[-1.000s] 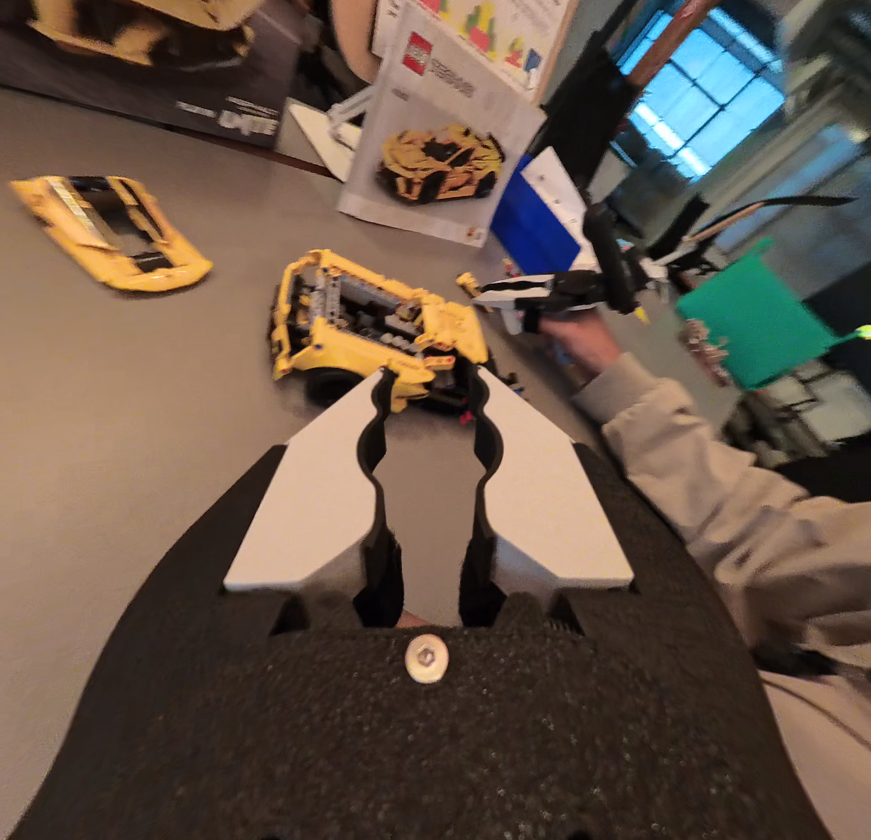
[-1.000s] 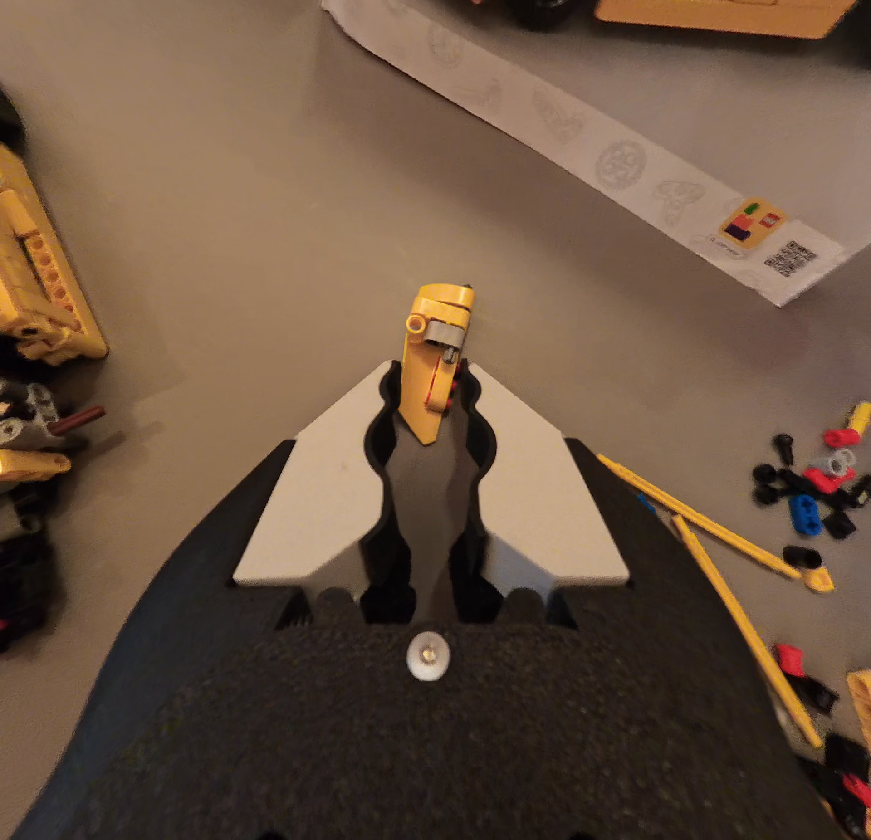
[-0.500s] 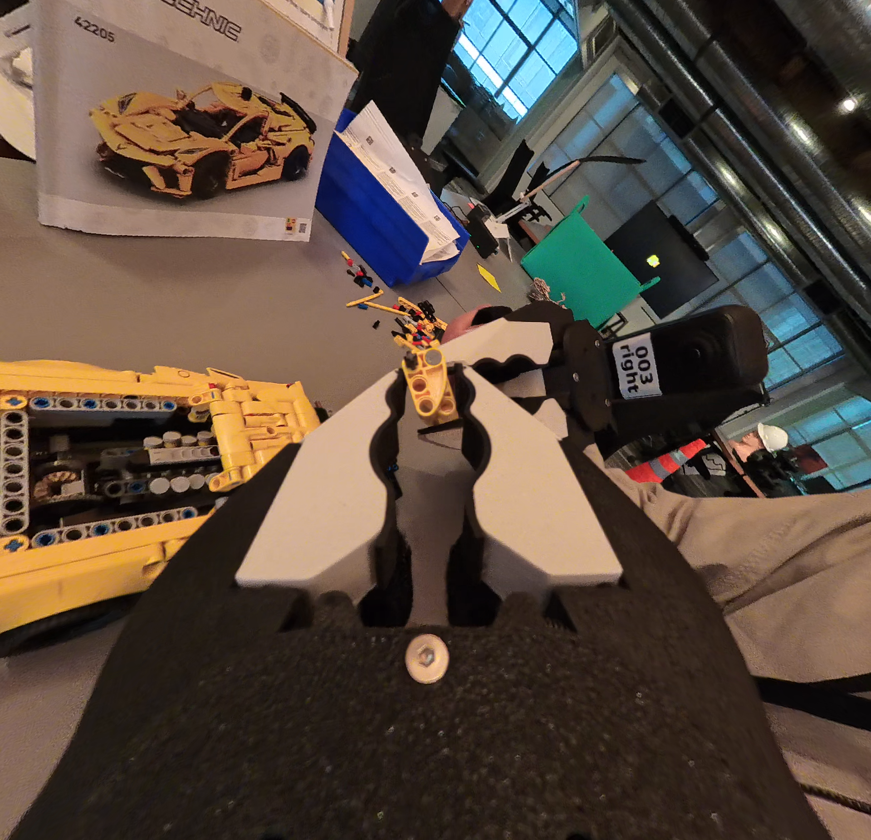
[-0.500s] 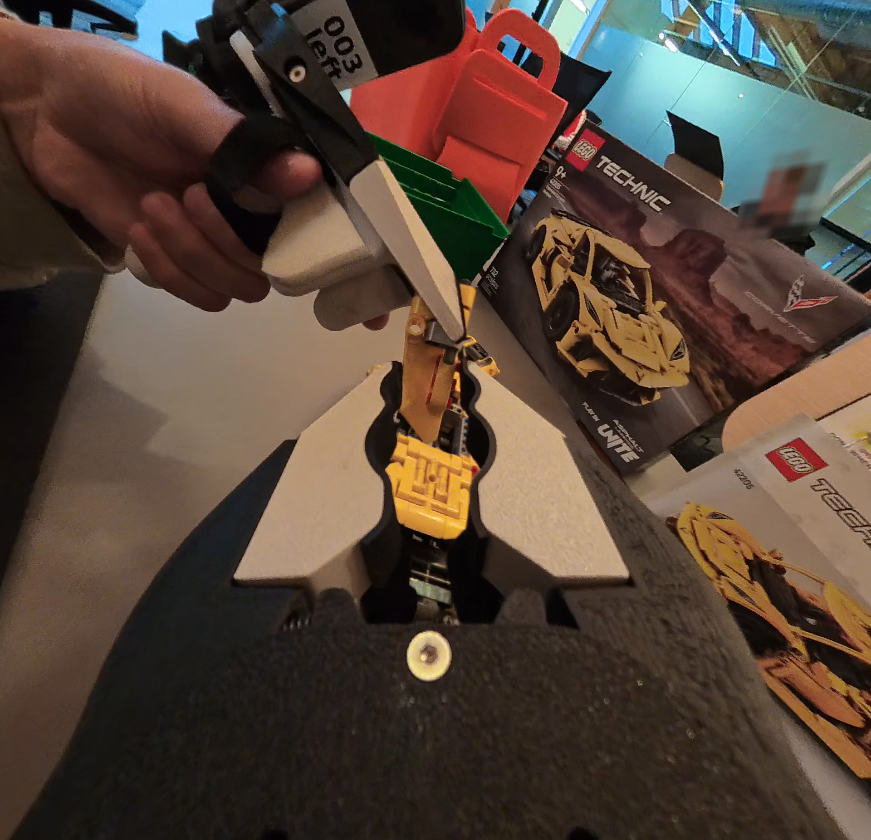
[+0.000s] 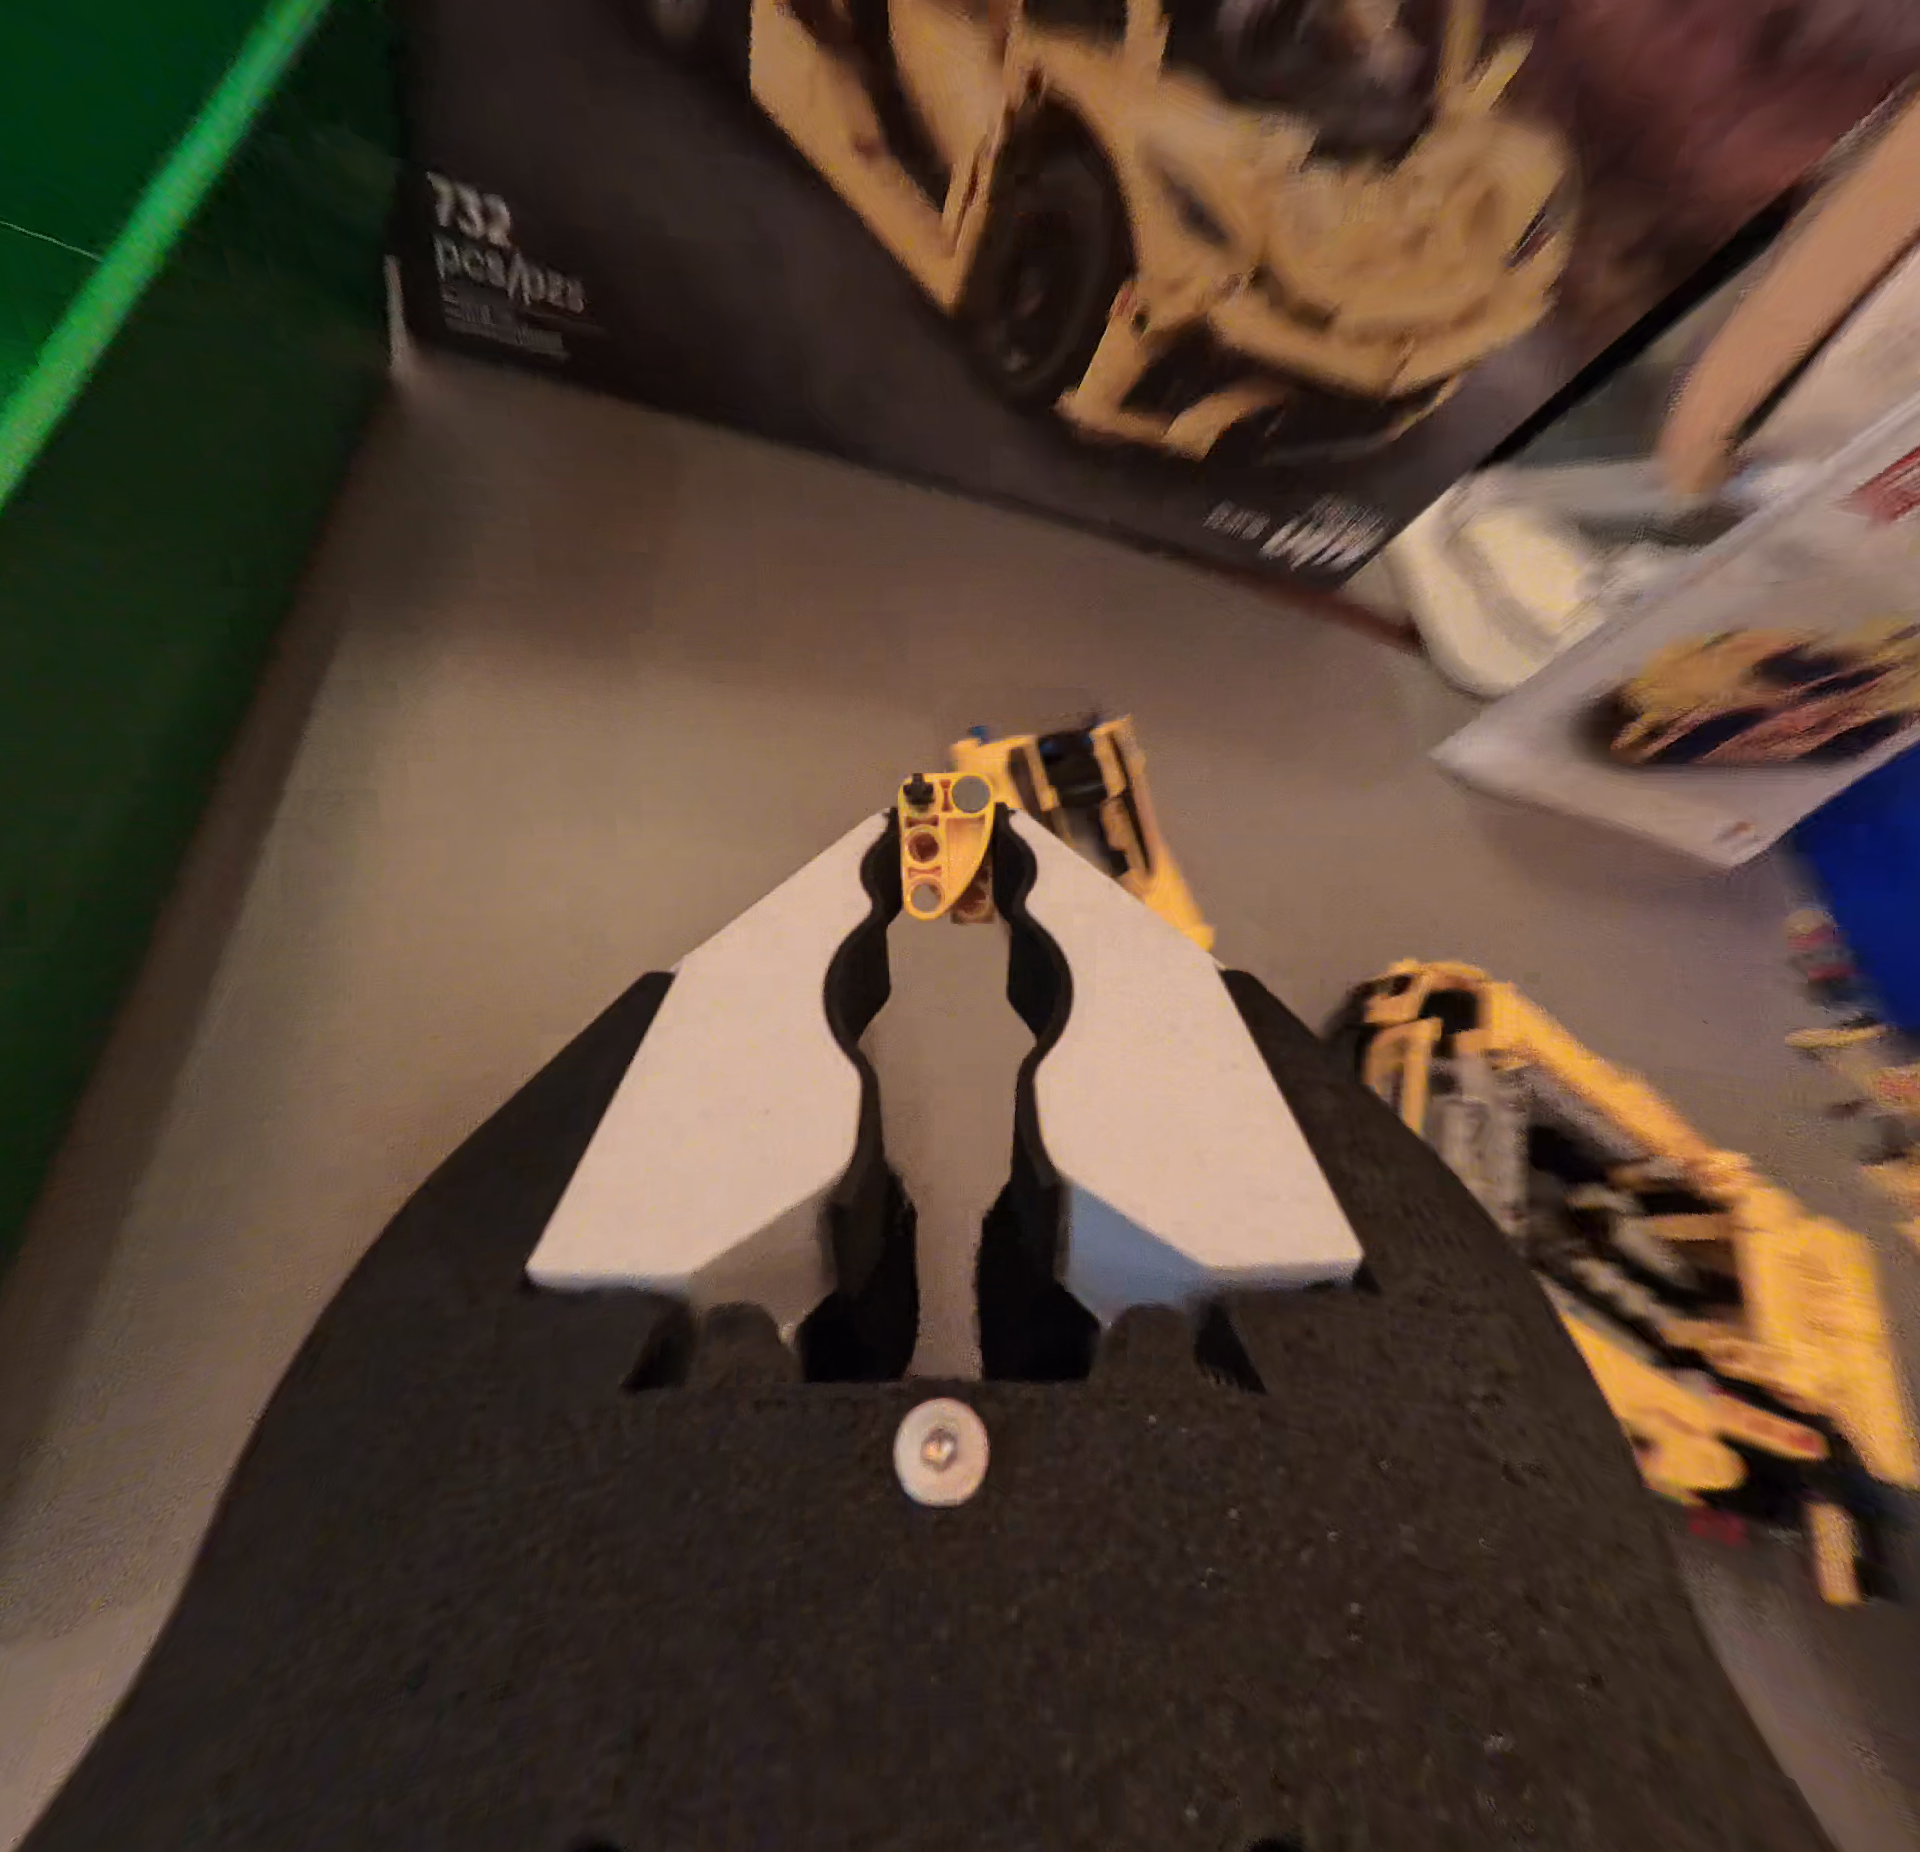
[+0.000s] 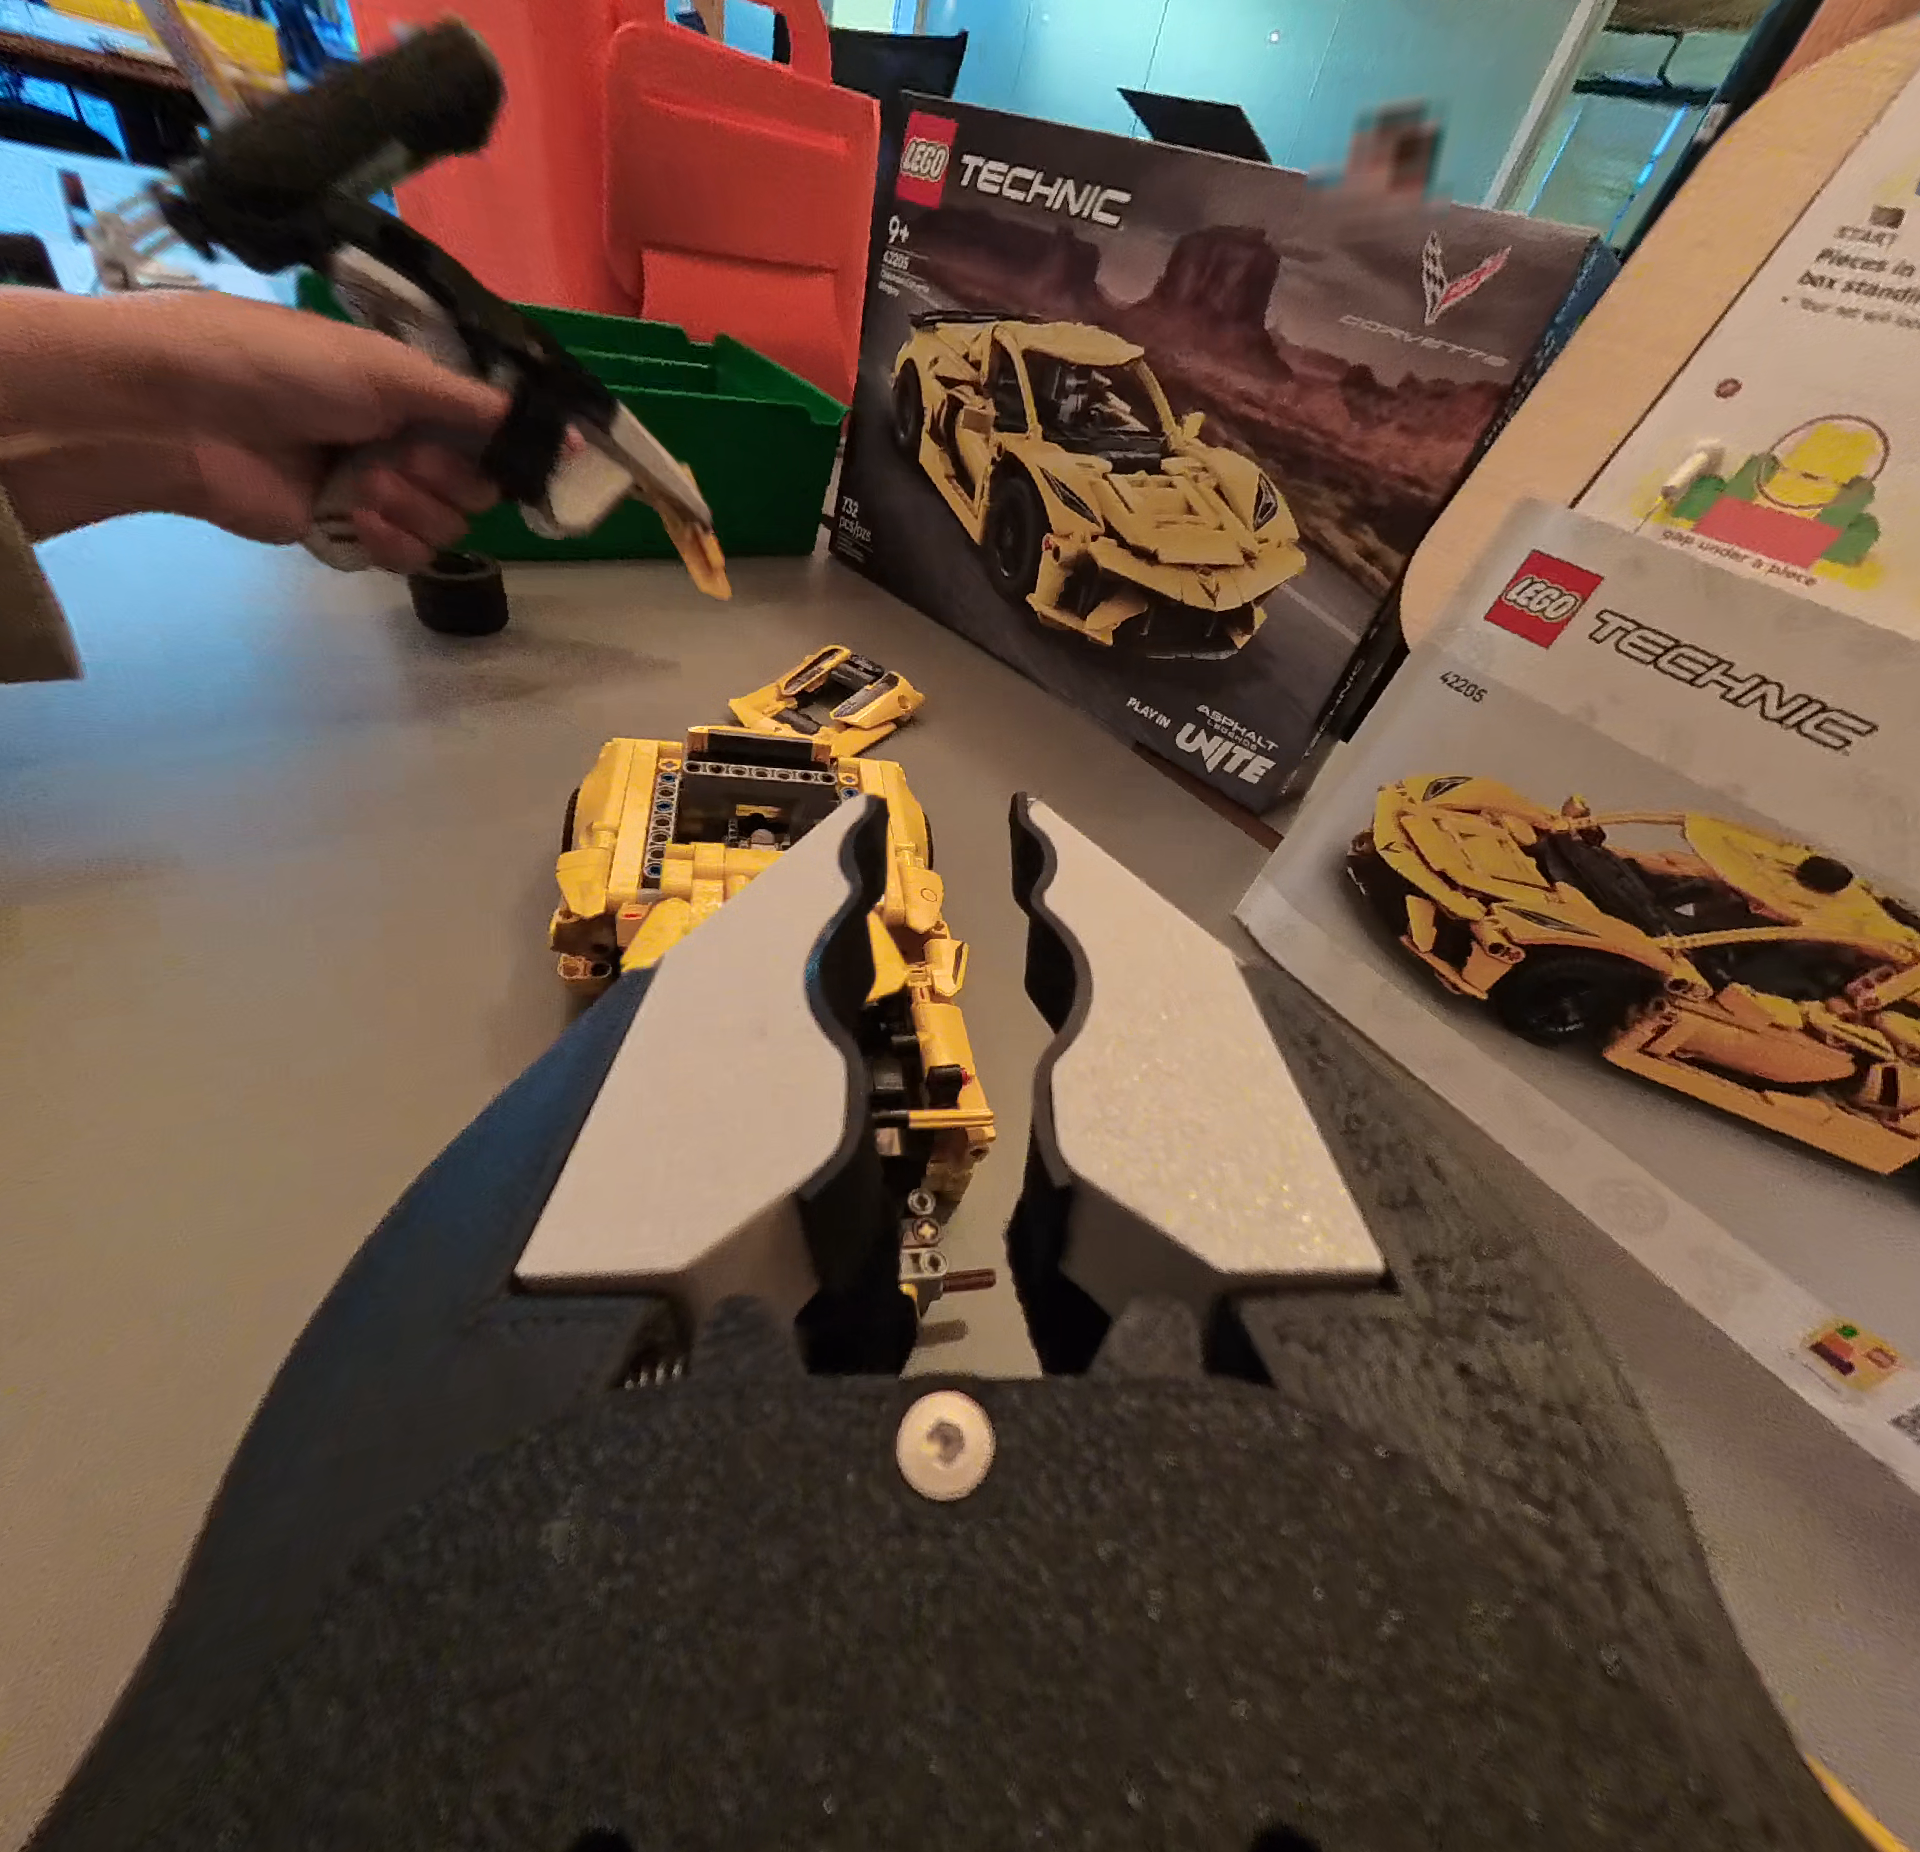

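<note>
The left gripper point(image 5: 945, 826) is closed on a small yellow piece point(image 5: 940, 852), pinched only at the very tips, and it hangs in the air above the grey table point(image 5: 582, 659). In the right wrist view the same gripper appears at about ten o'clock, in a person's hand point(image 6: 312, 452), with the piece pointing down toward the table.

The right gripper point(image 6: 945, 826) holds nothing; its jaws stand moderately apart. It hovers over the half-built yellow car point(image 6: 727, 846), which lies in the middle of the table and continues under the fingers. Just behind the car, at twelve o'clock, lies a loose yellow panel point(image 6: 826, 696). A black wheel point(image 6: 457, 592) stands near the green bin point(image 6: 727, 431) at ten o'clock. The set's box point(image 6: 1195, 452) stands at one o'clock and the instruction booklet point(image 6: 1610, 867) lies at three o'clock.

I think the main risk is the shallow grip: the small piece is held by little surface, so a quick swing or a bump could turn it or let it fall on the table. The left view is blurred, which suggests fast motion. The empty right fingers are also close above the car and could knock loose parts off.
</note>
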### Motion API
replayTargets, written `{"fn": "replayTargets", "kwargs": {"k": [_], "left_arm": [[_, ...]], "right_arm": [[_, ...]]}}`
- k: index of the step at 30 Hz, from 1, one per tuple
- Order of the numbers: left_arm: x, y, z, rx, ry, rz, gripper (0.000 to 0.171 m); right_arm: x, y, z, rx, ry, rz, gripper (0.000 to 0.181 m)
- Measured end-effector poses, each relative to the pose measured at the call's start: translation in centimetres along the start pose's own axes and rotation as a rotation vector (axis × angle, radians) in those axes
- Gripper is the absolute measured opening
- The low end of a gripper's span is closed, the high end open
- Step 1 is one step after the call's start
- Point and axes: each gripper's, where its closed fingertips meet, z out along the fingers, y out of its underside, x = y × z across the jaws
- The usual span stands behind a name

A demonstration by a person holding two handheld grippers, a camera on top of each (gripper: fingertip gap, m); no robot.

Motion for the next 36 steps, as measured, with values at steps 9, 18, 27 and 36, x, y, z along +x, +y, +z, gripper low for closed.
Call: {"fn": "replayTargets", "kwargs": {"k": [9,18,27,36], "left_arm": [[1.4,3.6,3.8,-0.575,0.214,0.068,0.015],[-1.8,4.2,3.0,-0.740,0.135,0.162,0.032],[-1.1,-0.2,-0.8,-0.457,-0.243,0.557,0.057],[20.5,9.2,-3.0,-0.079,0.646,0.518,0.055]], "right_arm": [[2.0,0.2,-0.5,0.033,0.014,0.106,0.021],[2.7,1.0,-0.5,0.002,0.027,0.093,0.023],[1.4,4.0,-0.5,-0.134,-0.186,0.230,0.050],[0.2,5.0,-2.0,-0.219,-0.303,0.201,0.059]]}}
